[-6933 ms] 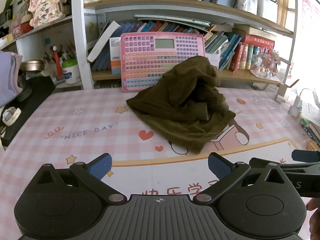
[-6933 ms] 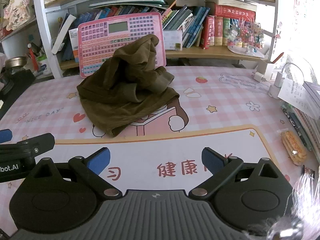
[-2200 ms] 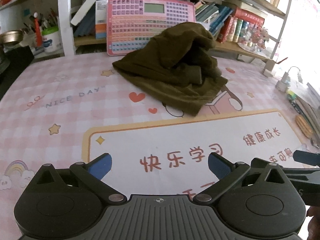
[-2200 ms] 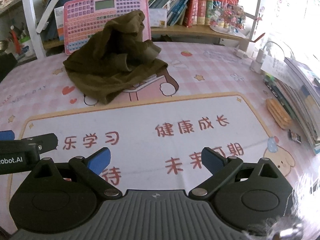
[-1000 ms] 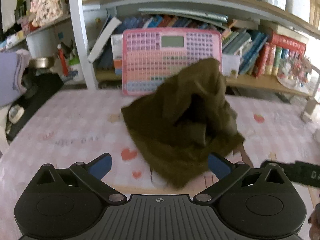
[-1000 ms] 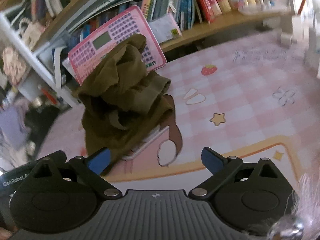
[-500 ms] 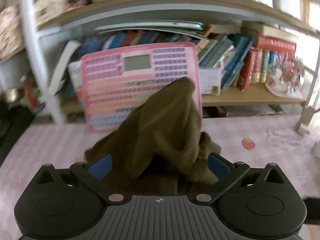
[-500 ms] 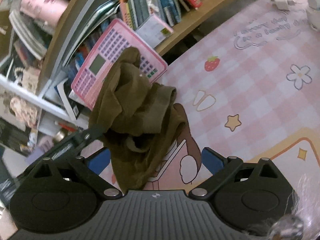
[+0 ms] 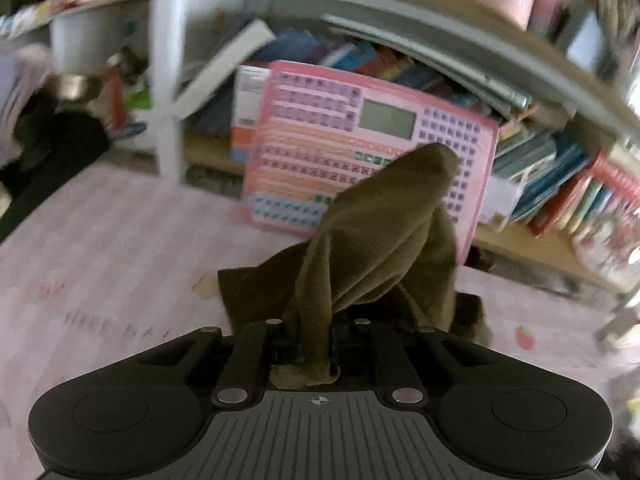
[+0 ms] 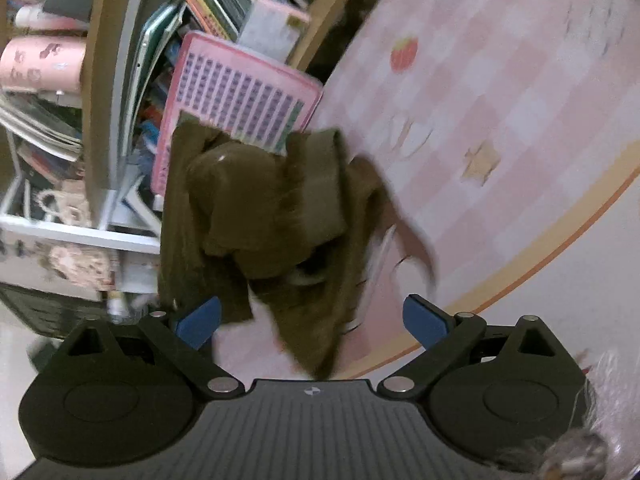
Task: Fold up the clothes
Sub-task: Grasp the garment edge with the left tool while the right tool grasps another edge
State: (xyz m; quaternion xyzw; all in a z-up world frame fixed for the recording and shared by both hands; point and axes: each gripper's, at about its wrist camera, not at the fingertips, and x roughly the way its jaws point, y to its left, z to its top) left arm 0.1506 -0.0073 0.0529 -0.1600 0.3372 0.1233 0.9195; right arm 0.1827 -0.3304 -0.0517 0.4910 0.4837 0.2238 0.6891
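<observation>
Garment (image 9: pixel 384 248), olive, is bunching on the desk (image 9: pixel 100 264) at 12 o'clock. Left gripper (image 9: pixel 316 344) has just been closing, fingers now pinching a fold. Right gripper (image 10: pixel 312 320) fingers are standing wide, empty. Folding not yet begun; spreading flat is remaining.

Open passage: the pink checked table mat (image 9: pixel 120 248) is bare from 7 to 10 o'clock of the olive garment (image 9: pixel 372 240) in the left wrist view, and from 1 to 4 o'clock in the right wrist view. Obstructions: the pink keyboard toy (image 9: pixel 328 148) stands just behind the garment at 12 o'clock, against the bookshelf (image 9: pixel 540 184); a white shelf post (image 9: pixel 168 80) stands at 10 o'clock.
</observation>
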